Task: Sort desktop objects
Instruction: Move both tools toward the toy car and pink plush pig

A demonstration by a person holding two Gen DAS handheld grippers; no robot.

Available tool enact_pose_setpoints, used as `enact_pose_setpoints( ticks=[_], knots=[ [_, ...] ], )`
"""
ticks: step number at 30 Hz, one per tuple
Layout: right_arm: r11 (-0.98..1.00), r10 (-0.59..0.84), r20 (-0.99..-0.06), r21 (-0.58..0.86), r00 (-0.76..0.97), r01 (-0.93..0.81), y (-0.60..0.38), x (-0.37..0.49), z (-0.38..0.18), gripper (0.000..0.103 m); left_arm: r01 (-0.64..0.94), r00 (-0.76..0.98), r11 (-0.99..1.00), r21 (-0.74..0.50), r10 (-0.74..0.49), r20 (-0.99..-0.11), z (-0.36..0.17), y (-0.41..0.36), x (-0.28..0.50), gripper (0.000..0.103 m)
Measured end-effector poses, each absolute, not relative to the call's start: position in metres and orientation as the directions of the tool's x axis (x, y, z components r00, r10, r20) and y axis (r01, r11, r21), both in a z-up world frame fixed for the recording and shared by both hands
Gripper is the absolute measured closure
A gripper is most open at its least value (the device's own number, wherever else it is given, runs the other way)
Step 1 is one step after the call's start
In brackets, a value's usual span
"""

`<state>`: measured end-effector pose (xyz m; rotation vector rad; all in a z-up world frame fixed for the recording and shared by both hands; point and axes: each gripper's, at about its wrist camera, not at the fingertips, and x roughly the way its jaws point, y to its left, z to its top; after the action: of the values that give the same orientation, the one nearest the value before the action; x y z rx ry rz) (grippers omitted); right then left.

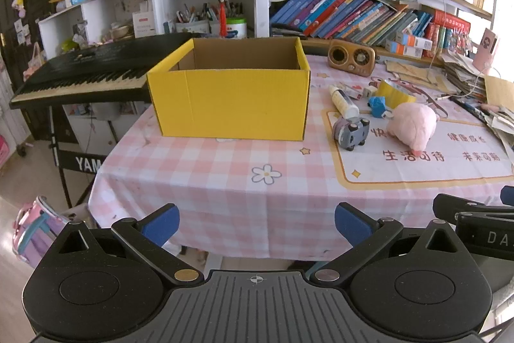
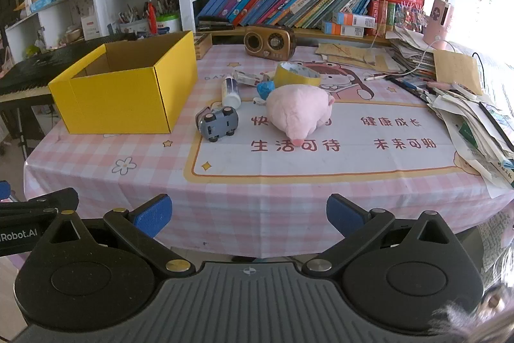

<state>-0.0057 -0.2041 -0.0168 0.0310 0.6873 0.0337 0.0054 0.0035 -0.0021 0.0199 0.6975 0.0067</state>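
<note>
Currently, on the checked surface [image 2: 257, 214], a yellow box [image 2: 128, 92] stands open and empty at the left, with a toy car [image 2: 218, 122], white bottle [image 2: 231, 92], pink plush [image 2: 297, 110] and tape roll [image 2: 297, 74] clustered beside it to the right. Both the left gripper [image 1: 256, 222] and right gripper [image 2: 249, 214] hover short of the near edge, jaws wide apart, holding nothing.

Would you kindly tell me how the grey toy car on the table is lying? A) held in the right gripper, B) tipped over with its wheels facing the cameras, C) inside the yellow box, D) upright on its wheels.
B: the toy car lies tipped over on the tablecloth between the yellow box and the pink plush, its underside and wheels showing in both views.
</note>
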Motion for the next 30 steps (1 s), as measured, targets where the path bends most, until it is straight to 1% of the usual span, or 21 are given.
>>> enact_pose_setpoints(
  ticks=[30],
  knots=[
    [0.999, 0.04, -0.635, 0.039, 0.771, -0.02, -0.1966, -0.006, -0.012, 0.0, 0.011, 0.759, 1.0, 0.015, 0.002, -0.652, -0.0068, 0.0026, 0.0063, 0.0]
  ],
)
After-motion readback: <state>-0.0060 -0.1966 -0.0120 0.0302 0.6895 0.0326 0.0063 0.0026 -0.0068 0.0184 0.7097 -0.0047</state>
